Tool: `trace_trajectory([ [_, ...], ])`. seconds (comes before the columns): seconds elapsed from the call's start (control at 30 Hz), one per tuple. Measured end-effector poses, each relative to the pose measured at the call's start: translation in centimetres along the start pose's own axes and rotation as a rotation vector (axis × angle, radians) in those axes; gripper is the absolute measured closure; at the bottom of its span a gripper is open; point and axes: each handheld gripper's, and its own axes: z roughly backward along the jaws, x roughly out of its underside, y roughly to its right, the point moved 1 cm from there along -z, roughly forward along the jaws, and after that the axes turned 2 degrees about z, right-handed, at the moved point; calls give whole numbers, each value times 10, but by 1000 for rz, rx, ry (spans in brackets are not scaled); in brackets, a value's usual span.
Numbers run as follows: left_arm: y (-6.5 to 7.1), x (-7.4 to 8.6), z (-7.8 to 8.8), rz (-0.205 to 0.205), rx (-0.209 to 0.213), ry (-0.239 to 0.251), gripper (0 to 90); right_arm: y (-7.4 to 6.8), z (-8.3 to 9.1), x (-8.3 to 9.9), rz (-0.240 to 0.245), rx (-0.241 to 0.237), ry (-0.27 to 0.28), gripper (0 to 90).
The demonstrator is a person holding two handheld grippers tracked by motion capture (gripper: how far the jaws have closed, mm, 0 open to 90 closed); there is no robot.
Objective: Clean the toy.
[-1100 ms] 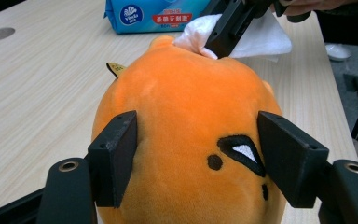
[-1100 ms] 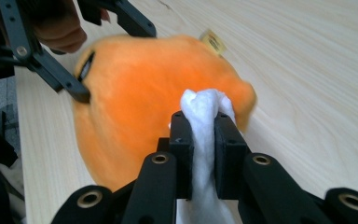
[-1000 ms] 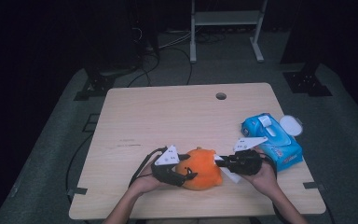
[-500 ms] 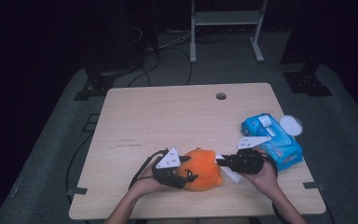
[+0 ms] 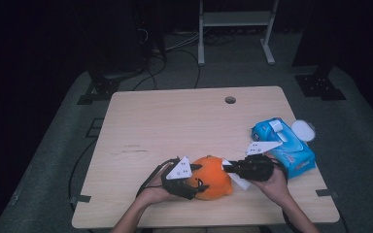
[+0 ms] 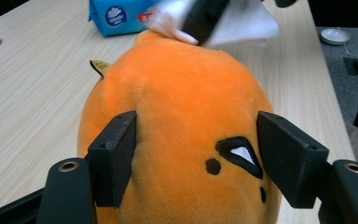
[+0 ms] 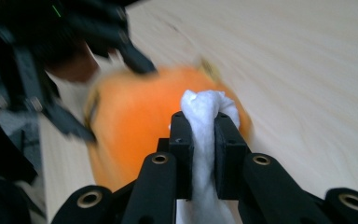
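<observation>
- The round orange plush toy (image 5: 212, 177) with a stitched black eye lies near the bottom edge of the light wooden bench (image 5: 175, 121), in the lower middle of the high view.
- The left claw (image 6: 196, 154) is clenched on the orange plush toy: in the left gripper view its two black jaws press into the plush on either side, at the lower centre of the frame.
- The right claw (image 7: 200, 126) is clamped on a bunched white tissue wipe (image 7: 204, 140), seen at the centre of the right gripper view with the wad sticking out above the jaw tips.
- In the left gripper view the wipe touches the top of the toy, at the upper middle.
- A blue soft pack of wipes (image 5: 282, 145) lies at the right of the high view, just beside the right hand (image 5: 274, 182).
- A small white dish (image 5: 303, 130) sits past the bench's right edge.
</observation>
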Motion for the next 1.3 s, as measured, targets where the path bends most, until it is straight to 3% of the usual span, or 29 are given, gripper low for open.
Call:
trace_trajectory([
  [0.13,5,-4,-1,-53,-7,-26,311,-6,-5,-12,54,7,3,793],
  [0.33,7,-5,-4,-68,-1,-27,311,9,1,-3,7,59,-11,793],
  [0.5,11,-6,-4,-98,3,-40,299,-3,-10,-16,56,52,-14,793],
  [0.6,6,-10,3,-77,24,-35,226,-2,-13,-12,56,47,-30,794],
  [0.67,1,-15,9,-23,35,6,203,0,-10,-8,50,42,-32,794],
  [0.7,-1,-16,11,-6,15,6,194,1,-8,-6,46,44,-34,794],
  [0.83,0,-10,4,-8,11,-29,256,3,-4,-4,33,36,-32,794],
  [1.0,11,-11,0,-81,20,-67,293,-12,-11,-17,67,15,-10,794],
  [1.13,16,-11,-2,-112,17,-86,291,-21,-18,-24,106,-4,-9,794],
  [1.23,14,-10,-2,-105,22,-79,292,-11,-15,-20,75,2,-8,793],
  [1.3,13,-10,-2,-98,24,-73,291,0,-10,-14,52,50,-24,793],
])
